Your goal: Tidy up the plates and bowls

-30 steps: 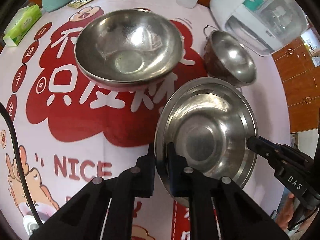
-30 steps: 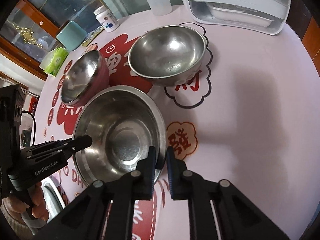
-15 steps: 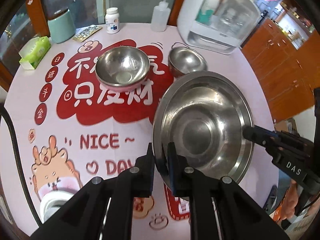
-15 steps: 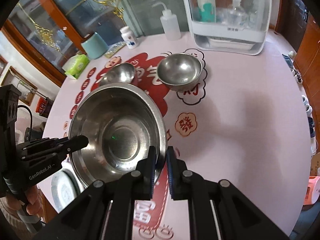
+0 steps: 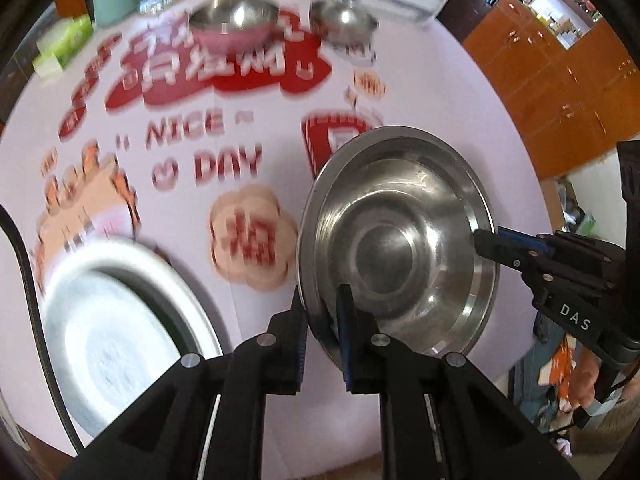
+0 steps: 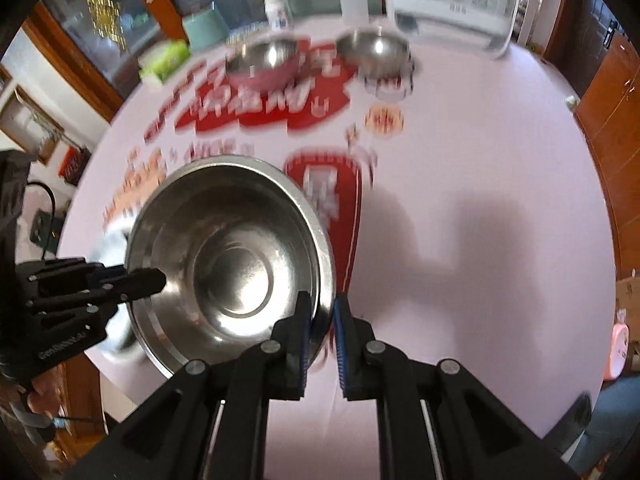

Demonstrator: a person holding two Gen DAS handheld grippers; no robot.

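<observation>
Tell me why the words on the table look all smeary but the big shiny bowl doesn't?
Left wrist view: tablecloth smeared by motion; big bowl sharp, clamped in the left tool. Right wrist view: same, bowl crisp in the right tool, far bowls streaked.
</observation>
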